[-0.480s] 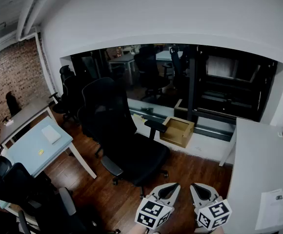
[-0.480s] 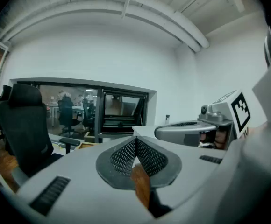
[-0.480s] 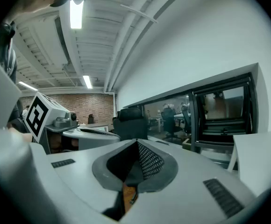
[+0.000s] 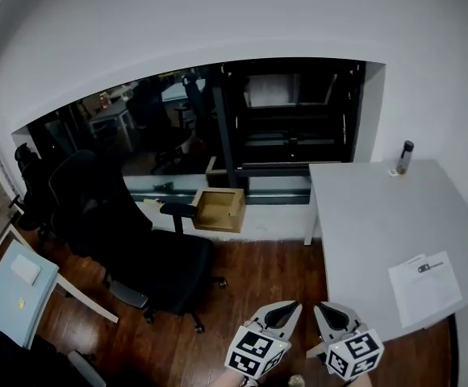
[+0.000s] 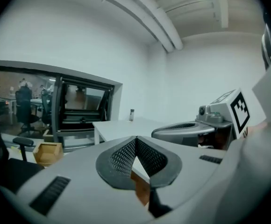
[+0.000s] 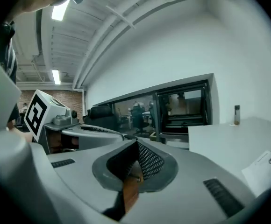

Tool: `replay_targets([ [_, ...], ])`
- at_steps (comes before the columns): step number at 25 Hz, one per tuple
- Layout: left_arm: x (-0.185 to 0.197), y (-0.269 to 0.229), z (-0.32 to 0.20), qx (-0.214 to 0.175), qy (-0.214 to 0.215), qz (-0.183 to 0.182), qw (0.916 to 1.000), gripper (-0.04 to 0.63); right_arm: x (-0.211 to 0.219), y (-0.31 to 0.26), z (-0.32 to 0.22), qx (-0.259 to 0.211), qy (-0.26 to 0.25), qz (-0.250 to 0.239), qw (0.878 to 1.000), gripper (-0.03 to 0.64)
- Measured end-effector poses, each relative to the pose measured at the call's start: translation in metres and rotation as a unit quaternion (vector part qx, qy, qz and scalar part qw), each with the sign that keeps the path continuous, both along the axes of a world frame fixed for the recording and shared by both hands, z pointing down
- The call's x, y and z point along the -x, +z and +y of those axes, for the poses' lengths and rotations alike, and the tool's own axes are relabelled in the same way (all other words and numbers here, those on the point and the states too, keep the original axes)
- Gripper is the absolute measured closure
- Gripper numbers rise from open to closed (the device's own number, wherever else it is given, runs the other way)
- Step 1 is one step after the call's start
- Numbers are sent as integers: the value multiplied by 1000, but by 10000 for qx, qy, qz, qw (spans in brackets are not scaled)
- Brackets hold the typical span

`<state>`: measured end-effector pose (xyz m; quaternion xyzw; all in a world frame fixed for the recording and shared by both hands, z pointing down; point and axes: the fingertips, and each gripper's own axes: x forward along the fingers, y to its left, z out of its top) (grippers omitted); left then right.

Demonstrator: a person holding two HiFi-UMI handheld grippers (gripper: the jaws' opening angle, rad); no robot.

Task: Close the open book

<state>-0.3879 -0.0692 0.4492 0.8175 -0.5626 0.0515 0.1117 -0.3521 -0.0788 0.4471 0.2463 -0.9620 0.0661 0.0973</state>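
No book shows in any view. In the head view my left gripper and right gripper hang side by side at the bottom edge, above the wooden floor, just left of a white table. Both are shut, jaws meeting at the tips, with nothing between them. The left gripper view shows its shut jaws aimed toward the white table. In the right gripper view the shut jaws point at the dark window, and the table lies to the right.
On the white table lie a printed sheet and, at its far corner, a small bottle. A black office chair stands at left, a wooden box under the dark window, and a light blue table at far left.
The head view has swung to the right: chair, box and blue table slid left, and the white table with its sheet came further into view. Both grippers keep their place, still shut.
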Motion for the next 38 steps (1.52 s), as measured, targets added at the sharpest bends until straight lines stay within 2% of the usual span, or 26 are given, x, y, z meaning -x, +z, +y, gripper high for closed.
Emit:
replay_targets([
  [3,-44,3,-10,11,609,-39,9981,591,-44,3,-6,32,585,-7,9983,614],
  [6,-89,5,-14,28,1200,-76,9927,591,-87,5,-5,66,1158,-25,9933,614],
  [9,-136,5,-15,33,1787,-93,9838,591,-134,5,-2,77,1746,-57,9846,614],
  [12,-186,4,-8,20,2405,-95,9706,591,-182,5,6,89,2353,-101,9718,614],
  [15,-235,3,2,0,3004,-146,9537,591,-229,5,17,88,2944,-154,9555,614],
  [22,-329,8,32,-7,4193,-250,9075,591,-321,7,52,30,4128,-239,9105,614],
  [31,-429,21,75,73,5361,-288,8437,591,-423,20,114,64,5441,-303,8384,614],
  [35,-470,29,85,150,5658,-317,8238,591,-467,29,129,90,5827,-379,8118,614],
  [38,-503,36,85,175,5840,-396,8106,591,-501,32,130,51,6032,-475,7962,614],
])
